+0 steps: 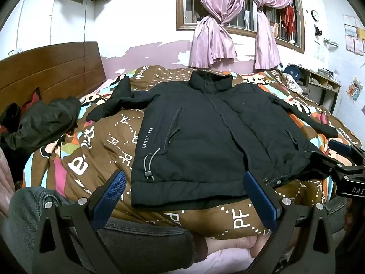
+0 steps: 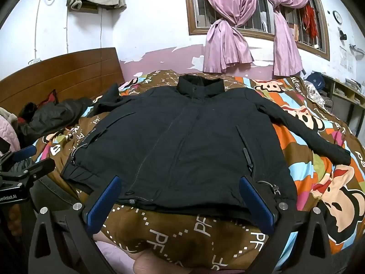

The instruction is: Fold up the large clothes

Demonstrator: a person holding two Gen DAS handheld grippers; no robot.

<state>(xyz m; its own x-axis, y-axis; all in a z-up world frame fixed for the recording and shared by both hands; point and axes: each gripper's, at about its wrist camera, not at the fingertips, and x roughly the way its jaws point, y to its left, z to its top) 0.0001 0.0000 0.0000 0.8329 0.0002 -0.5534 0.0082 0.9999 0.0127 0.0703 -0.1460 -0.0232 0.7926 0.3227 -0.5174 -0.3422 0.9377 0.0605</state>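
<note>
Presently, a black jacket is seen spread flat, front up, on the quilt, just ahead of both grippers. The left gripper is held released, jaws wide, its fingers flanking the jacket's hem without touching it. The right gripper is likewise spread and empty, poised over the hem. Both sleeves are laid outward. Bare quilt is noted beyond each sleeve and between hem and grippers. A dark garment is heaped far left.
</note>
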